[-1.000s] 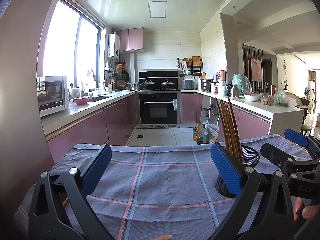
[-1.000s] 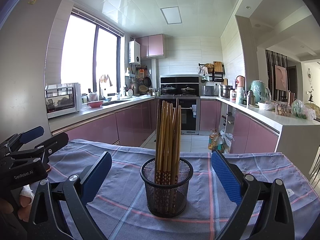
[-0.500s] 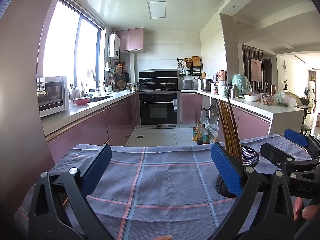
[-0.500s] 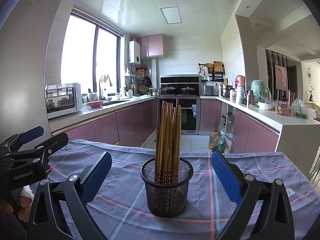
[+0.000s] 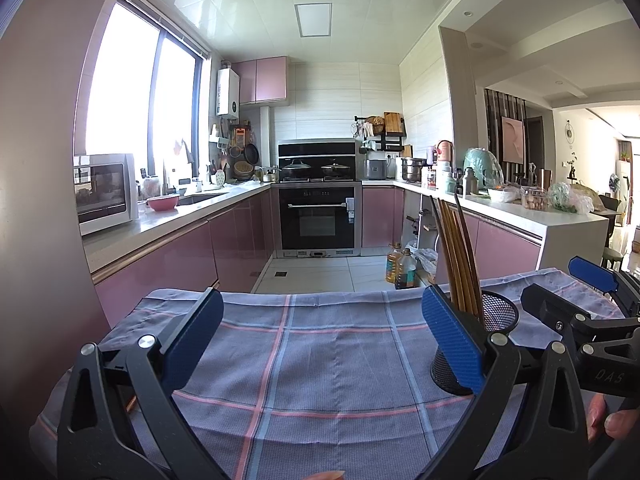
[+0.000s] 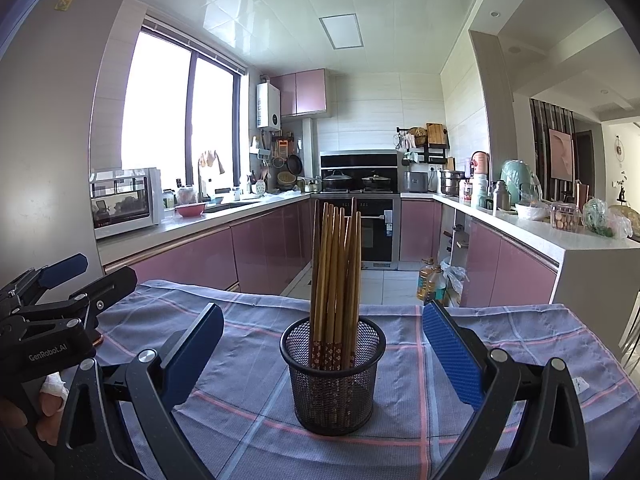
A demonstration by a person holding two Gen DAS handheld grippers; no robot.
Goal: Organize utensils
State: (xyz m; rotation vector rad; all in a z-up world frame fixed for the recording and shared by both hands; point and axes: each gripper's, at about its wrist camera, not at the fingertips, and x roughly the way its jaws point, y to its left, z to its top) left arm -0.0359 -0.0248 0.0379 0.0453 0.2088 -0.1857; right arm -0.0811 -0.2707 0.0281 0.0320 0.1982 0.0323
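A black wire-mesh cylindrical holder [image 6: 333, 376] stands upright on the worktop [image 6: 520, 344], which is covered by a blue-grey cloth with pink and pale checks [image 5: 320, 360]. The holder sits nearer the worktop's front edge than its far edge, and a bundle of brown wooden chopsticks [image 6: 336, 280] stands in it, patterned ends down.

The right gripper [image 6: 323, 356] hangs with its blue-padded fingers [image 6: 450, 356] spread wide, one on each side of the holder and clear of it, holding nothing. The left gripper [image 5: 322, 340], towards the worktop's left edge, is likewise spread wide over bare cloth, gripping nothing.
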